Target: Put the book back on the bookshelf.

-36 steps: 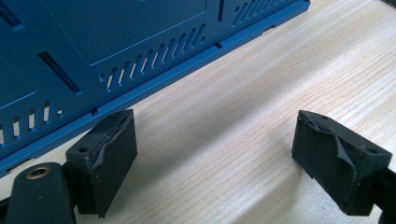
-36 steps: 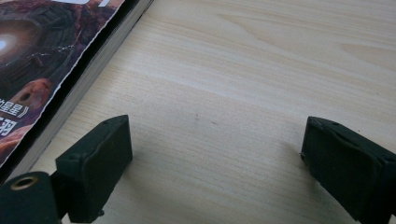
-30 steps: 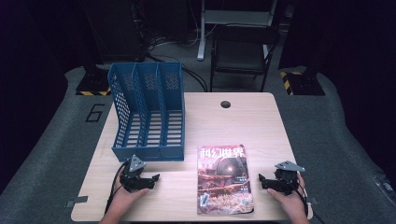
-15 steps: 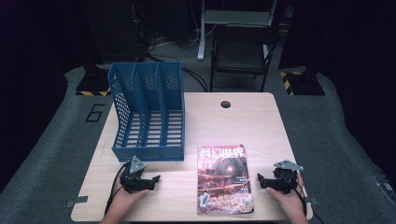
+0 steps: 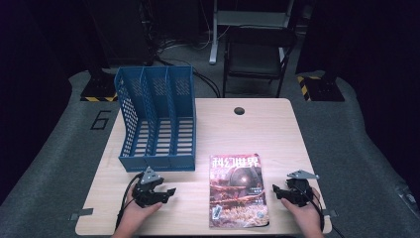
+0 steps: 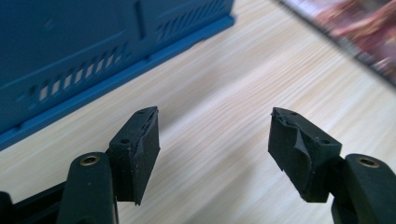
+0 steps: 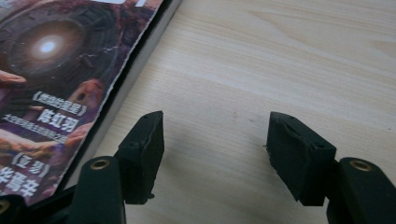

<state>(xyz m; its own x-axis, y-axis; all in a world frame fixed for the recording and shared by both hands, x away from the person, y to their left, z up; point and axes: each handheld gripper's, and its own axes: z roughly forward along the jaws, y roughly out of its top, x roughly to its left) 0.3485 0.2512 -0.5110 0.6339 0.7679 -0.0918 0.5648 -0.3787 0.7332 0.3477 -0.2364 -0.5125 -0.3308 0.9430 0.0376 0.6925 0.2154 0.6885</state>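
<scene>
A: Start at the fingers. How do those of the left gripper stand?

B: Released. In the left gripper view its two black fingers stand apart with bare wood between them and nothing held. They have just been closing a little, yet the gap is wide.

A: And the right gripper?

B: Released too. Its fingers are spread over bare bench, gripping nothing, and they have also just been narrowing slightly.

A: What lies nearest to each?

B: Just beside the right gripper's left finger, in its own view, runs the edge of the magazine; they are close but I see no touch. Ahead of the left gripper is the low front wall of the blue file rack, with the magazine's corner blurred at the upper right.

A: Where is the magazine on the bench?

B: From the high view it lies flat, cover up, at the near edge, between the two grippers. The left gripper is well to its left, the right gripper near its right edge, both low over the wood.

A: And the rack?

B: The file rack stands upright on the left half of the bench, three compartments, its open side toward the person. It sits apart from the magazine, just beyond the left hand. The right hand comes in at the bottom right corner.
</scene>
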